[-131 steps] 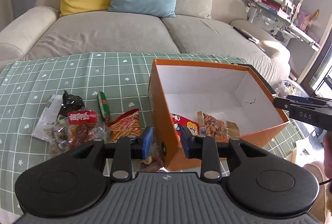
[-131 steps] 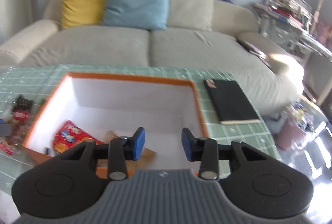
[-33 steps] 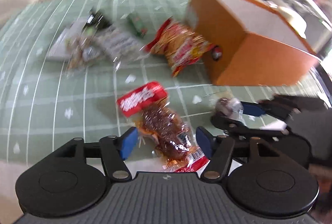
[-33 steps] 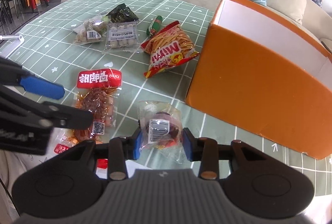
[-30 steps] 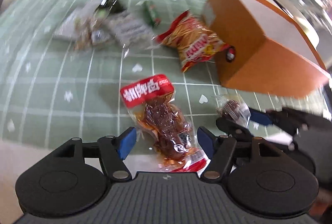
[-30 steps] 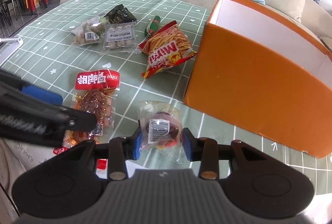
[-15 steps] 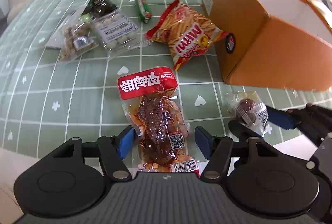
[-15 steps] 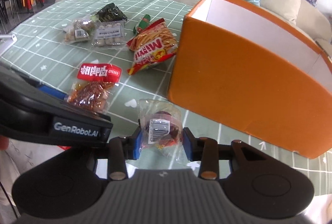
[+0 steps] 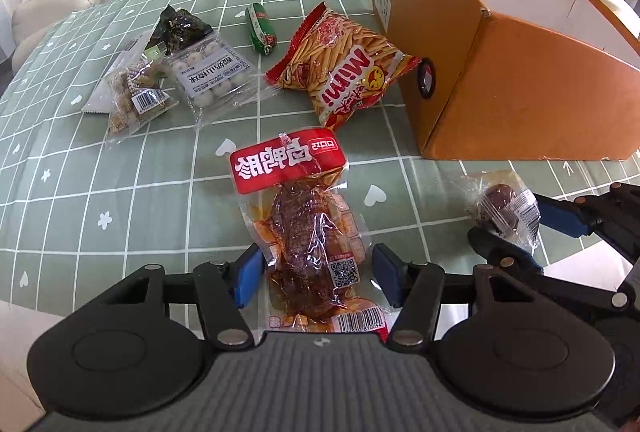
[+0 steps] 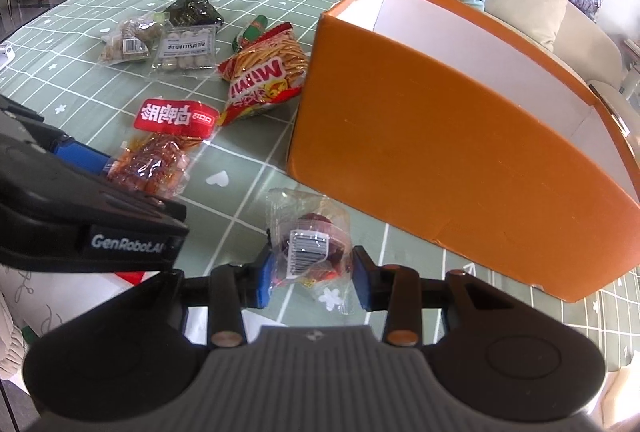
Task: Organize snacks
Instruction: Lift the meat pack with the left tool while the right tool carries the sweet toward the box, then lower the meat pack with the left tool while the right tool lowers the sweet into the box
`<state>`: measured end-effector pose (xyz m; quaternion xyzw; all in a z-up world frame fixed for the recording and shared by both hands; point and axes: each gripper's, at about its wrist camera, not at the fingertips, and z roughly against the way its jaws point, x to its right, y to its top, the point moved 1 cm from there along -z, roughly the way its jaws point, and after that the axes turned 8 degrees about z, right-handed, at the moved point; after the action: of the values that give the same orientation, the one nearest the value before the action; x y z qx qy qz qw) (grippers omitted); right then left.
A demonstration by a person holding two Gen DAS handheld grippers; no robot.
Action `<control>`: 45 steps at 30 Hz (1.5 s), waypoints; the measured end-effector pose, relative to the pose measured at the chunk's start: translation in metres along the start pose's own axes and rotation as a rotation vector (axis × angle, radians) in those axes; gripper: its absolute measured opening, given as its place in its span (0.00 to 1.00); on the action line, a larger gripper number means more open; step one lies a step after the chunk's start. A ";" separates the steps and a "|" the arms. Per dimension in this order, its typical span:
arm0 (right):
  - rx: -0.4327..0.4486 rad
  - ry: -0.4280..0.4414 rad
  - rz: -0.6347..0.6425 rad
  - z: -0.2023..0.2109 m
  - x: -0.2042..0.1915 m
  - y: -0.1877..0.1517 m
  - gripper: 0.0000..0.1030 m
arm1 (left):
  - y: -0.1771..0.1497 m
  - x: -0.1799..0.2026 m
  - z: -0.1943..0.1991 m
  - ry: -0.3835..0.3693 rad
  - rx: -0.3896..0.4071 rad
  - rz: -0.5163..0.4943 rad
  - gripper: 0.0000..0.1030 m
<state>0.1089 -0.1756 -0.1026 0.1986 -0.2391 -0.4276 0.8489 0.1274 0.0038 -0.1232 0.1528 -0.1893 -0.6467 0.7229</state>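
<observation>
The left gripper point(image 9: 316, 274) had just been closing, pads still clear of the red-labelled meat packet point(image 9: 304, 220) between them. The right gripper point(image 10: 313, 276) was clamped on the small clear snack packet point(image 10: 310, 244).

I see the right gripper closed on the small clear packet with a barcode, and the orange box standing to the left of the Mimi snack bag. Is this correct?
One detail is wrong. In the right wrist view the orange box stands to the right of the Mimi snack bag, not to the left. The rest holds: the right gripper is closed on the small clear packet with a barcode.
</observation>
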 end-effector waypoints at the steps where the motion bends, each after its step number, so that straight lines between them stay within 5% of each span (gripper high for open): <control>1: 0.000 -0.001 0.001 0.000 0.000 0.000 0.36 | -0.002 -0.001 0.002 -0.001 0.001 0.003 0.64; 7: 0.027 -0.004 0.001 0.010 -0.001 0.003 0.35 | -0.006 -0.016 0.011 -0.052 0.018 0.065 0.64; 21: 0.178 -0.003 -0.010 0.074 0.008 0.017 0.35 | 0.012 -0.035 0.085 -0.133 0.207 0.136 0.64; 34: 0.346 -0.074 -0.040 0.131 0.051 0.051 0.35 | 0.058 -0.005 0.126 -0.175 0.330 0.029 0.64; 45: 0.272 -0.177 -0.125 0.111 0.135 0.068 0.35 | 0.113 0.057 0.118 -0.249 0.305 -0.106 0.65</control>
<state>0.1587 -0.2633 0.0558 0.2877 -0.3560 -0.4591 0.7614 0.1763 -0.0369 0.0376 0.1890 -0.3645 -0.6617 0.6273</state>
